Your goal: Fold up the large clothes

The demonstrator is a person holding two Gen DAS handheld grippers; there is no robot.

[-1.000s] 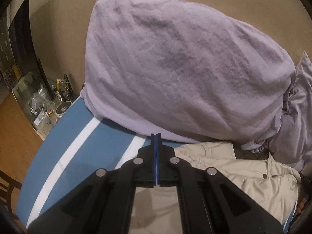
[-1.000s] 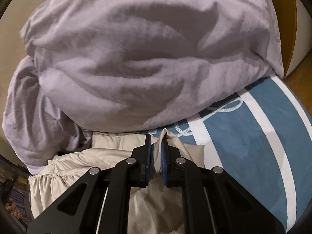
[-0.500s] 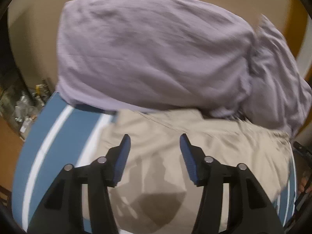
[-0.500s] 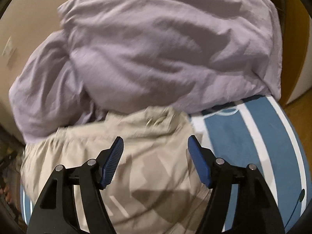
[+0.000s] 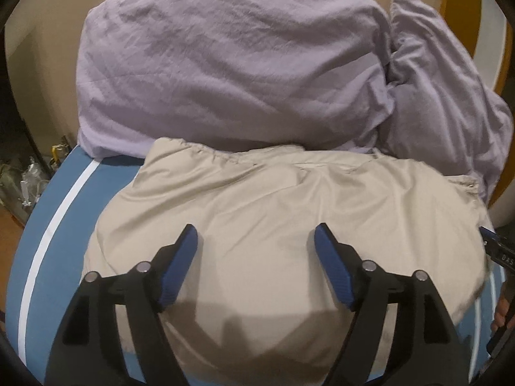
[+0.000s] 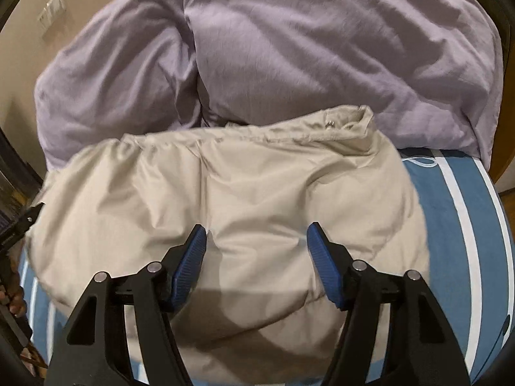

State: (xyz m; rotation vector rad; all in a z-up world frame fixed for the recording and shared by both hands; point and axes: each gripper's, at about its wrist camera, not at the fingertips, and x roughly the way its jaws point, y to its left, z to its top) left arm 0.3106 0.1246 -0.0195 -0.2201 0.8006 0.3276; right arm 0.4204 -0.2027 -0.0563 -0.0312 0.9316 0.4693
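Hanging over the beige puffy jacket (image 5: 289, 212), the left gripper (image 5: 256, 234) has its two blue fingers (image 5: 180, 263) spread wide apart, and nothing is between them. The right gripper (image 6: 256, 233) looks the same: its blue fingers (image 6: 190, 260) are wide apart and hold nothing. I cannot tell if the finger tips touch the cloth or just float above it. Dark shadows from the black arms fall on the jacket right in front of each gripper. The jacket lies in a soft, puffy heap on the bed (image 5: 48, 225). It has a bunched, gathered edge along its far side, and in the right wrist view a small silver snap (image 6: 329, 124) shows near a turned-up corner. The bed has a blue cover with white stripes, which peeks out on both sides of the jacket. Just behind the jacket, and touching its far edge, sits a big wrinkled purple duvet (image 5: 225, 64) piled up high. A purple pillow (image 5: 444, 96) leans beside the duvet. A tan wall (image 6: 29, 48) stands behind them, with a light switch (image 6: 51, 8) on it. Off the left side of the bed there is some blurry clutter (image 5: 22, 177) down low.
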